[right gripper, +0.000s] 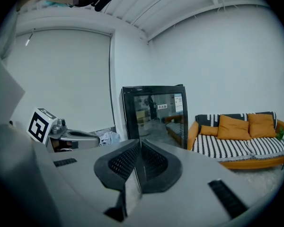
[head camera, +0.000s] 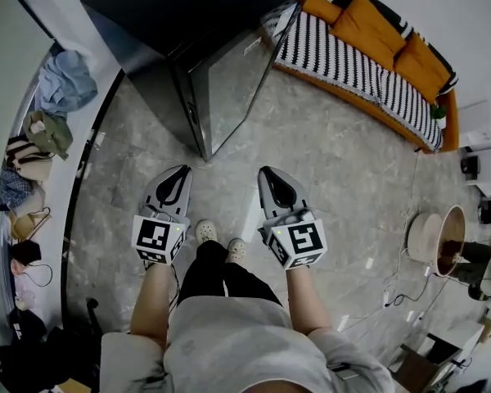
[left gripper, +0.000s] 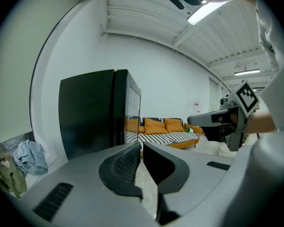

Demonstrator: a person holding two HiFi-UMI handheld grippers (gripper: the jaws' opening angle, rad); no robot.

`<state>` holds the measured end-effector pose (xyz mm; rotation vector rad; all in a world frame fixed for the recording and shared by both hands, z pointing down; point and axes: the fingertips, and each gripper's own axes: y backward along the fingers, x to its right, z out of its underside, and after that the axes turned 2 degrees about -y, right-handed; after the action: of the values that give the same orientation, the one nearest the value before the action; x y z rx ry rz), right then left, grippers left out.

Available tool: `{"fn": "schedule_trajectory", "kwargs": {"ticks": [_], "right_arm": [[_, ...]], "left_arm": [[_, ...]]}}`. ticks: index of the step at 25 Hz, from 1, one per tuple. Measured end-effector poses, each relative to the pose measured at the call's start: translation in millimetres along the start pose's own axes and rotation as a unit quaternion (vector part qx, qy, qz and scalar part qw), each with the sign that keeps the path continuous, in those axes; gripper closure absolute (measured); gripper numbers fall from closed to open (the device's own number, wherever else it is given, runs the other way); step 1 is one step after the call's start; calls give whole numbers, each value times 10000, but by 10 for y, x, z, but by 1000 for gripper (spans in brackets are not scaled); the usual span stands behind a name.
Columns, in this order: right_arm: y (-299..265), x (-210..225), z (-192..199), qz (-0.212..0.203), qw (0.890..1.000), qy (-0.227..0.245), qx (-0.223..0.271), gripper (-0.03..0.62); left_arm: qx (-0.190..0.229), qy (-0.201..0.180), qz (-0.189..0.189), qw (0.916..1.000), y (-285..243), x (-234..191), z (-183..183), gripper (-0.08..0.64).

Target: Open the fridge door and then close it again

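Observation:
A black fridge (head camera: 188, 47) with a glass door (head camera: 233, 80) stands closed at the top of the head view, a short way ahead of the person. It also shows in the left gripper view as a dark box, the fridge (left gripper: 97, 110), and in the right gripper view as the fridge (right gripper: 154, 115) with its door facing me. My left gripper (head camera: 180, 173) is shut and empty, held in front of the person's left arm. Beside it my right gripper (head camera: 272, 174) is shut with nothing between its jaws. Both point toward the fridge and stand apart from it.
An orange sofa (head camera: 376, 47) with a striped cover runs along the right wall. Clothes and bags (head camera: 41, 137) lie along the left wall. A round basin (head camera: 442, 240) and cables sit at the right. Grey tiled floor (head camera: 327, 162) lies between the person and the fridge.

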<state>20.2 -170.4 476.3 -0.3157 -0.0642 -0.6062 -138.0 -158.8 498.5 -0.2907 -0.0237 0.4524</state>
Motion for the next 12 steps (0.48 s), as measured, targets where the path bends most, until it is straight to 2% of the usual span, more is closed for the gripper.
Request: {"fn": "schedule_trajectory", "kwargs": {"ticks": [5,8,12], "right_arm": [[-51,12,24,39,10000,-19,-19,568],[-60,22,44,77,10000,10,-50,567],[-41,56,70,164,9998,17,-83,567]], "left_arm": [[-125,130,31,9998,-270,-146,93,543],[-189,214,83,9996,-462,-233,124,484],[-282,150,169,9993,-703,-302,143,448]]}}
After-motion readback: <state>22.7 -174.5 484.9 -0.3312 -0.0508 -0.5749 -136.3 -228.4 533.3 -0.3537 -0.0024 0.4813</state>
